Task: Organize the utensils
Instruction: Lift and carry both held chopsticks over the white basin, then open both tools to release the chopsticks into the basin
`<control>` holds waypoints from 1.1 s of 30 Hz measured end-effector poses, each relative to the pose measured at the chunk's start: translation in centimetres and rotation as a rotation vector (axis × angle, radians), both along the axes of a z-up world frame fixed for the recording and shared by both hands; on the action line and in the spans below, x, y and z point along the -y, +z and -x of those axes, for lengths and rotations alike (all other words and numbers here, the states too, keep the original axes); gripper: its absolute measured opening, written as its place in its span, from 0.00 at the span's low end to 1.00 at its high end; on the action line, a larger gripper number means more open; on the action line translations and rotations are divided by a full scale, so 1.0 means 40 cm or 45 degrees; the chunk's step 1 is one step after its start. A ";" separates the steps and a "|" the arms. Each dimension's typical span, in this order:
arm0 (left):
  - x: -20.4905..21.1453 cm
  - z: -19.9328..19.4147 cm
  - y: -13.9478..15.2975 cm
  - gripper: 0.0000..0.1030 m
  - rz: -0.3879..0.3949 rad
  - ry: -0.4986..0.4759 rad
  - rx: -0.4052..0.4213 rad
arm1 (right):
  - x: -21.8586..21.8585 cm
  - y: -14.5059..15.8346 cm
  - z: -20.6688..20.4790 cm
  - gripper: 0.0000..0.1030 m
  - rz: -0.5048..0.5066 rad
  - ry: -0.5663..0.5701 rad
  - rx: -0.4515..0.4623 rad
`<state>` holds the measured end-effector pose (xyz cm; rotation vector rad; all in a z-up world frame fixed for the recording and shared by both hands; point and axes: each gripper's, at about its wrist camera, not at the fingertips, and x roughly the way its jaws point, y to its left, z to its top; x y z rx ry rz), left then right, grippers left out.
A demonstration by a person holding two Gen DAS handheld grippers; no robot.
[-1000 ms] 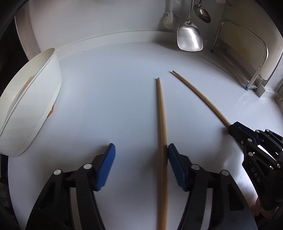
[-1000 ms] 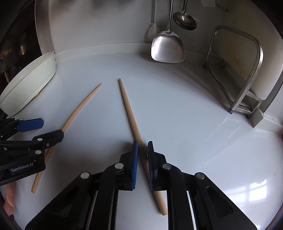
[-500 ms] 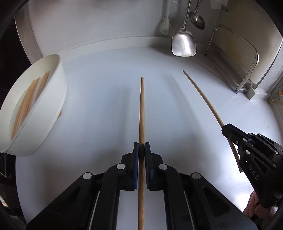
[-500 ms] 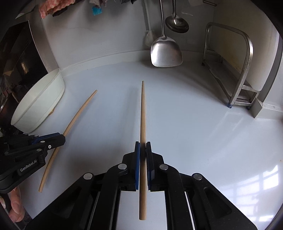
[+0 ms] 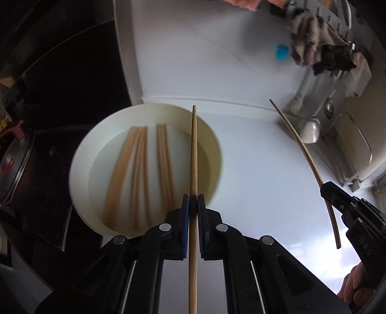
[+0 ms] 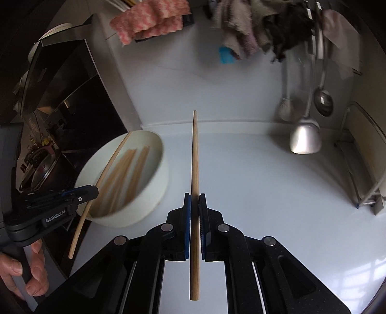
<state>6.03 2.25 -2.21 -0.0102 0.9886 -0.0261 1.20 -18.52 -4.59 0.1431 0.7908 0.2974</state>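
Left wrist view: our left gripper (image 5: pixel 192 205) is clamped on a wooden chopstick (image 5: pixel 193 154), which runs straight ahead between the blue pads (image 5: pixel 184 207) and extends back past them toward the camera. The chopstick's forward half lies over the right part of a white bowl (image 5: pixel 82 154) that sits ahead and to the left of this gripper; its tip reaches just past the bowl's far rim. Whether it touches the rim we cannot tell. Inside the bowl lie several more chopsticks (image 5: pixel 140 174), blurred, arranged roughly lengthwise in two groups. The bowl rests at the left edge of the white worktop (image 5: pixel 260 183). To the far right appears our right gripper (image 5: pixel 326 190), holding the second chopstick (image 5: pixel 301 145) off the surface.

Right wrist view: our right gripper (image 6: pixel 195 205) is closed on that second chopstick (image 6: pixel 195 169), which points straight ahead above the worktop (image 6: pixel 253 193), apart from the bowl (image 6: pixel 154 193) to its left. Our left gripper (image 6: pixel 93 192) enters from the left, its chopstick (image 6: pixel 108 166) slanting over the bowl. Ahead and to the right, a metal spatula (image 6: pixel 305 140) and a ladle (image 6: pixel 323 101) hang against the wall, with cloths (image 6: pixel 149 19) draped above.
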 end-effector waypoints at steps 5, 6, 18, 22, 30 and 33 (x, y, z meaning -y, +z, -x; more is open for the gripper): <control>-0.177 -0.071 0.010 0.07 -0.003 0.046 0.036 | -0.203 0.007 -0.086 0.06 -0.054 0.051 -0.036; -0.201 -0.085 0.003 0.07 0.005 0.047 0.031 | -0.239 0.002 -0.100 0.06 -0.042 0.056 -0.044; -0.301 -0.217 -0.131 0.07 0.025 -0.023 -0.100 | -0.464 -0.135 -0.225 0.06 0.044 0.026 -0.242; -0.306 -0.243 -0.168 0.07 0.026 -0.034 -0.144 | -0.481 -0.174 -0.263 0.06 0.069 0.028 -0.290; -0.313 -0.267 -0.219 0.08 0.045 -0.003 -0.207 | -0.497 -0.245 -0.307 0.06 0.099 0.049 -0.403; -0.318 -0.265 -0.221 0.24 0.021 0.021 -0.211 | -0.496 -0.242 -0.308 0.06 0.082 0.065 -0.405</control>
